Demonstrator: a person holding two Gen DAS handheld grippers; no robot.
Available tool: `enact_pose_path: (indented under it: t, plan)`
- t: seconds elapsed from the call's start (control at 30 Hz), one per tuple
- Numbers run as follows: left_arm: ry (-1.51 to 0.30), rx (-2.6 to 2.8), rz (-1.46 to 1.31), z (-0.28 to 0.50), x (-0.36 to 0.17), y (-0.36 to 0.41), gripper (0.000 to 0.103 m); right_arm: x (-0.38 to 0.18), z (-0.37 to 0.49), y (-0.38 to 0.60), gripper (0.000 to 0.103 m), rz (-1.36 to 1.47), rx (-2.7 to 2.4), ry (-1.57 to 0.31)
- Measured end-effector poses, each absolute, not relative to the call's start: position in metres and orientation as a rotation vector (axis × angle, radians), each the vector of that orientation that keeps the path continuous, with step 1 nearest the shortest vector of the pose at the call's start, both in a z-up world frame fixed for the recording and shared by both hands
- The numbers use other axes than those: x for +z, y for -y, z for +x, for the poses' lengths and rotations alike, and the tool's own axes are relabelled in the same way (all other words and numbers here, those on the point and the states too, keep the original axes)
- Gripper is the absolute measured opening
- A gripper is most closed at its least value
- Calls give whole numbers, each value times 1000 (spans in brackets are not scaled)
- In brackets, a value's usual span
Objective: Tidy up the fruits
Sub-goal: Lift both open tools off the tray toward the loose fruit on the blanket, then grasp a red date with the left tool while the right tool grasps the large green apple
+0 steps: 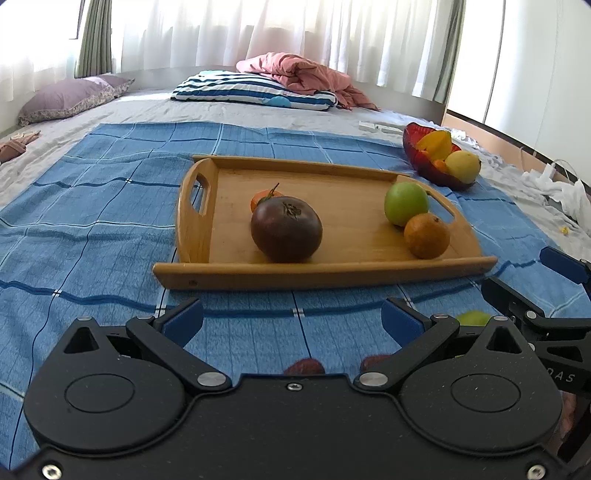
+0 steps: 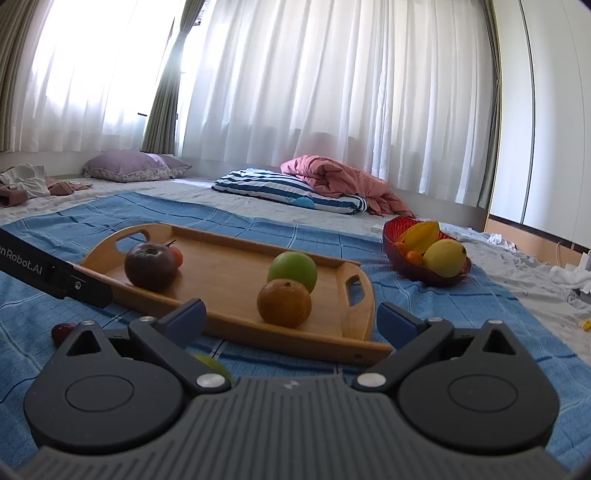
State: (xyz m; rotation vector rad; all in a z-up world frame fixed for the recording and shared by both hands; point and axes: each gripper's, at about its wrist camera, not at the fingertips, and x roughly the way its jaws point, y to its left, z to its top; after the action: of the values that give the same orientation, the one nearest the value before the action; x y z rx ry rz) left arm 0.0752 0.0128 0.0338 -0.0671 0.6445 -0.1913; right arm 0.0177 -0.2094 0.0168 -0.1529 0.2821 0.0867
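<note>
Both the left tongs (image 1: 291,317) and right tongs (image 2: 291,317) hover wide open and empty, short of the wooden tray's (image 1: 321,275) near edge on the bed. The tray holds a dark tomato (image 1: 286,229), green apple (image 1: 405,203) and orange (image 1: 426,236). Nothing is gripped; probably next is reaching for a fruit, perhaps the loose ones on the blue cloth (image 1: 92,206).

Looking low across the blue checked cloth (image 1: 110,206) from its near edge, left wrist fisheye facing the long near rim of the wooden tray (image 1: 321,271) squarely and close. Looking from further right, right wrist fisheye facing the tray (image 2: 236,325) obliquely toward its right-handle end. Sharing tray, red fruit bowl (image 1: 419,155) (image 2: 391,236), striped pillow (image 1: 255,90) (image 2: 288,188) and curtains (image 1: 295,33) (image 2: 332,85).
</note>
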Motion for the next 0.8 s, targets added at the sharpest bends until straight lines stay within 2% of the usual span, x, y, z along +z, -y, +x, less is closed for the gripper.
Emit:
enact_pose_path:
  t: [0.8]
  plan:
    - [-641,-204,-68,38,6,-13,103,-7,-14,193,103,-107,117,-320]
